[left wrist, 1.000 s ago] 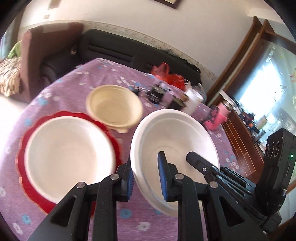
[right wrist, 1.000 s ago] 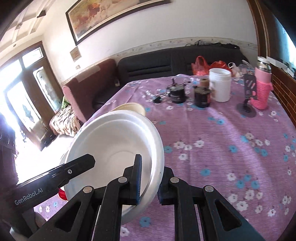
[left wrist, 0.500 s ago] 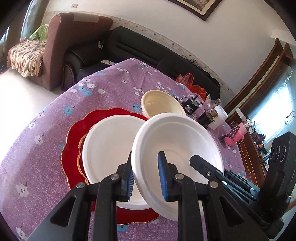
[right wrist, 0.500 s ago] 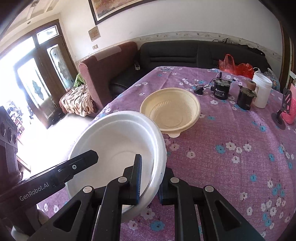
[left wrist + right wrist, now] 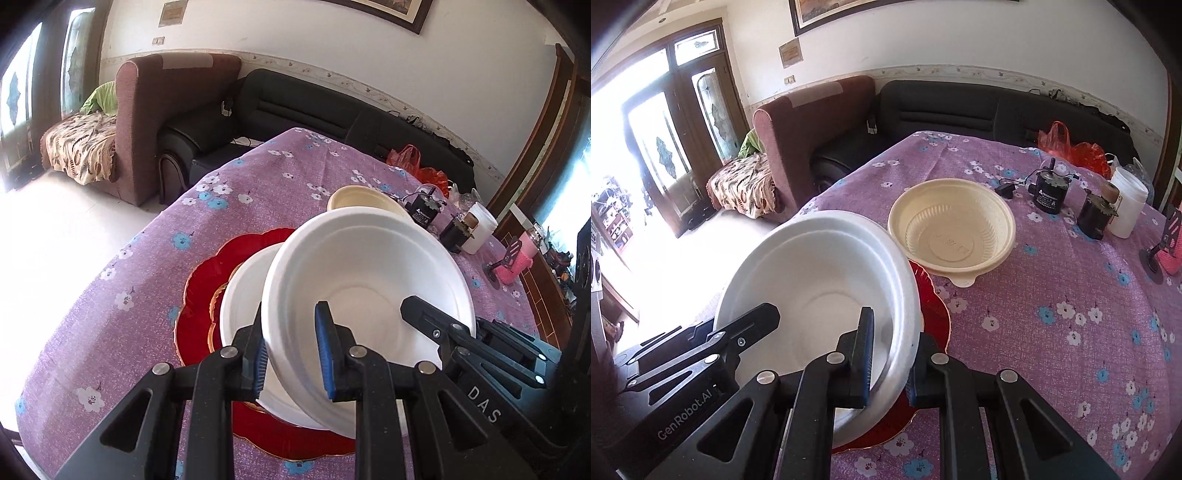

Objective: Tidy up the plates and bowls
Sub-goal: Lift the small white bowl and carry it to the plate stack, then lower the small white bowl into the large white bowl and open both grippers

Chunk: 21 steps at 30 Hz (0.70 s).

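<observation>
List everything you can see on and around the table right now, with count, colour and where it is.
white foam bowl: one, white, held by both grippers over the other white bowl
second white bowl: one, white, on the red plate
red plate: one, red with gold edge, near table edge
cream bowl: one, cream, mid-table beyond the plate
tablecloth: one, purple with flowers
white jar: one, white, far right
black motors: two, black, beside the jar
red bag: one, far edge
armchair: one, maroon
sofa: one, black
left gripper: black, shut on the rim
right gripper: black, shut on the rim
</observation>
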Motion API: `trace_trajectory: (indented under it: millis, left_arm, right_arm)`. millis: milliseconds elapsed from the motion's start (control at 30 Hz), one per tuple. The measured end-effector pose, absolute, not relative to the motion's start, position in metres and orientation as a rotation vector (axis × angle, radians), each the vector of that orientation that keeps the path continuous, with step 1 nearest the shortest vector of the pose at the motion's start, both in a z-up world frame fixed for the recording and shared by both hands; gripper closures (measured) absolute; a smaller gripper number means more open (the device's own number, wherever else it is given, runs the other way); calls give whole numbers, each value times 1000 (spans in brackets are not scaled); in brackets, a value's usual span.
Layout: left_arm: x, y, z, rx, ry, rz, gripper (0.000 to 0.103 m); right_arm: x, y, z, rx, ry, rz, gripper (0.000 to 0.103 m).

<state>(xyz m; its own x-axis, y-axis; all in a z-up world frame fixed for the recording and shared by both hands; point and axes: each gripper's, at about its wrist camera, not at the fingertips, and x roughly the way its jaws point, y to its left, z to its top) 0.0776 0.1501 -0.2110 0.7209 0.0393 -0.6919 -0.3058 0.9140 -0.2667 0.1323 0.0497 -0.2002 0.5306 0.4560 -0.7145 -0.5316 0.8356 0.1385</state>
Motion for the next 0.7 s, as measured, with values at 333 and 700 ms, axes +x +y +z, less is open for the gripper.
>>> trace_trajectory:
  millis: [333,700]
  left_arm:
    - [87,157,-223,-374,777,207,82]
    - [84,161,-220,-377,760,225,82]
  right_arm:
    - [148,61,-222,-126,868,570,87]
    - [151,68,-227,-149,867,556,87]
